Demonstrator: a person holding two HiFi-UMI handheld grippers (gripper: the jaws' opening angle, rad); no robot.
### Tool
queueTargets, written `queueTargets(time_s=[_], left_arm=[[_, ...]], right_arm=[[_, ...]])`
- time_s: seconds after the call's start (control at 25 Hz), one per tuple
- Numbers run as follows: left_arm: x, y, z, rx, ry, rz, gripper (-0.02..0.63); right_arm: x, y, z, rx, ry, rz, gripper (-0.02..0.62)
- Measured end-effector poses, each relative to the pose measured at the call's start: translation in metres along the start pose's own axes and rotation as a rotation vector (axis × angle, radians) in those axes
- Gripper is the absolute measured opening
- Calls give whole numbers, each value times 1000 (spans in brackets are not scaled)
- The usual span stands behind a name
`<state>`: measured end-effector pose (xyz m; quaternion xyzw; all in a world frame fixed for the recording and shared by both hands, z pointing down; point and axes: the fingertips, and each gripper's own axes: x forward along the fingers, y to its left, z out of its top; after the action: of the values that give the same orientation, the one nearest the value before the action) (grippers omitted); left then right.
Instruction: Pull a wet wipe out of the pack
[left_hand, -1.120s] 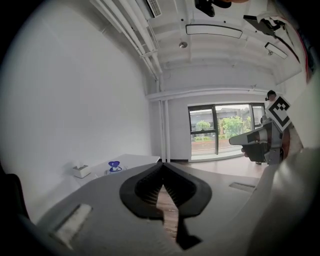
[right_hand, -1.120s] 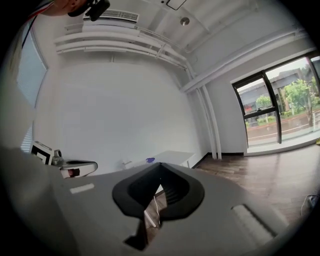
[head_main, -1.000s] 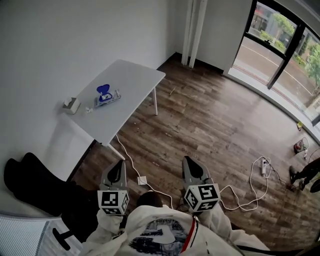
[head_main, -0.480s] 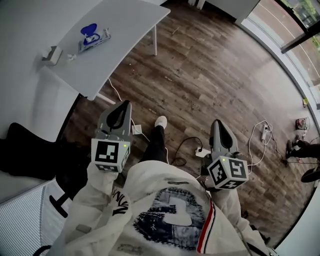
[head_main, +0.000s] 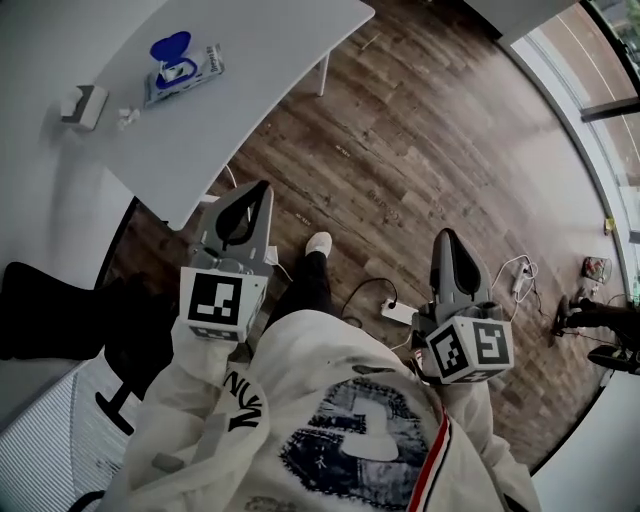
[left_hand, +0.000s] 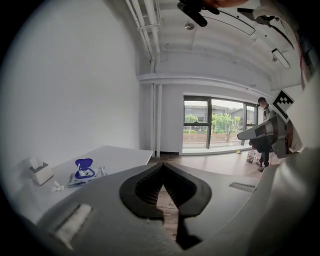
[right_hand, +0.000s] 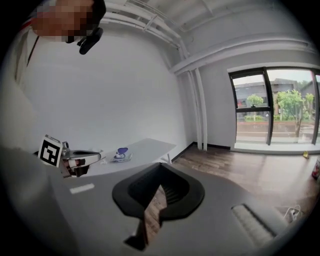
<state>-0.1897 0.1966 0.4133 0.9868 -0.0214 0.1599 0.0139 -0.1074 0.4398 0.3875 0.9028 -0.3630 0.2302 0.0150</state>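
Left gripper (head_main: 258, 192) and right gripper (head_main: 449, 240), both closed and empty, ride ahead of me as I near the counter (head_main: 290, 40). The wipe pack (head_main: 185, 72), blue lid (head_main: 168, 47) raised, sits upper left, larger than a second ago but still well out of reach.

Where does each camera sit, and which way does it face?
Head view: on the head, steeply down at floor, table; shows left gripper, right gripper, jacket, shoe.
Left gripper view: on left gripper, toward table, window; shows own shut jaws, right gripper.
Right gripper view: on right gripper, toward table; shows own shut jaws, left gripper.
Shared: wipe pack, all three.
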Motion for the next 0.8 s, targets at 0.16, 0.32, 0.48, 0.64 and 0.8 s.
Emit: queueTargets(time_s=[0.16,0.32,0.48,0.64,0.8], left_arm=[[36,19,14,-5,-8,12,5],[69,27,30,3,-8,-9,5],[98,33,45,22,-24,-20,5],[116,25,52,33,-12,-43,5],[133,15,62,49,-4,-54,5]], right_arm=[[38,-4,29,-35,-27,23,6],[70,-18,47,-6,-38,19,6],[93,-32,62,-12,-57,3,6],[100,-48,72,-1,-76,-10,6],[107,-71,81,34,-96,-25,6]])
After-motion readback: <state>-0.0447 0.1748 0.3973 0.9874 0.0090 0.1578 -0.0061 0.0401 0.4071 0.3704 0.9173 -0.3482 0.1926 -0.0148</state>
